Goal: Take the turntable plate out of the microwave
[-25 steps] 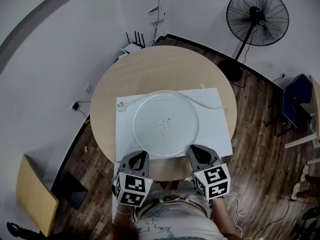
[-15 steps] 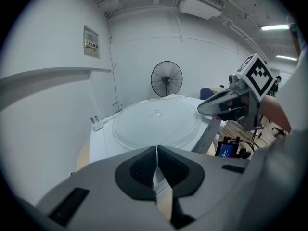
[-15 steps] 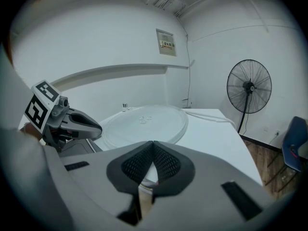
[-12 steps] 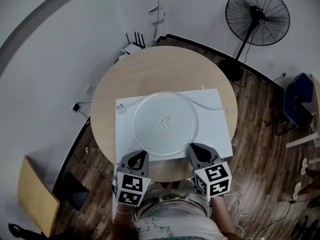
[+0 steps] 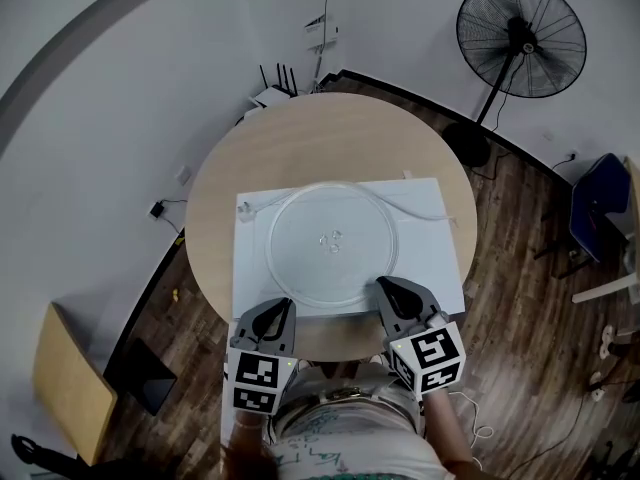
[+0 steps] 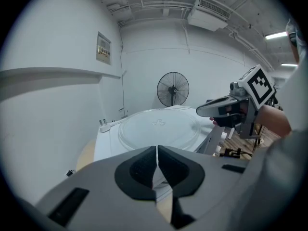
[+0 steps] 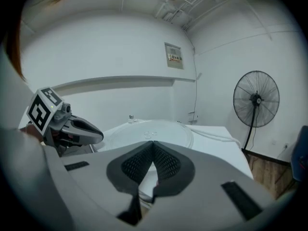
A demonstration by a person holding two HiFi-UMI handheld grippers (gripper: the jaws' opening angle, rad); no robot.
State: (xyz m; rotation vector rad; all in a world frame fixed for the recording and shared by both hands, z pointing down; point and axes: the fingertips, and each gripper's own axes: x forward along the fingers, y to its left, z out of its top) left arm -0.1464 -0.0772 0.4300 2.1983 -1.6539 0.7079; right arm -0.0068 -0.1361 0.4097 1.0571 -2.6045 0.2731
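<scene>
Plate (image 5: 332,248) lies just beyond left tool (image 5: 284,306), right tool (image 5: 382,285).

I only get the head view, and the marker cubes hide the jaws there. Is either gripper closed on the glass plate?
Observer: No. In the left gripper view, the left gripper has its jaws together with nothing between them. The glass plate lies beyond them.
Operator: And the right one?
Observer: The right gripper is shut and empty too in its own view, with the plate's rim ahead of its tips.
Operator: Is the plate lying flat?
Observer: Yes. Seen side-on, it lies flat on top of the white microwave.
</scene>
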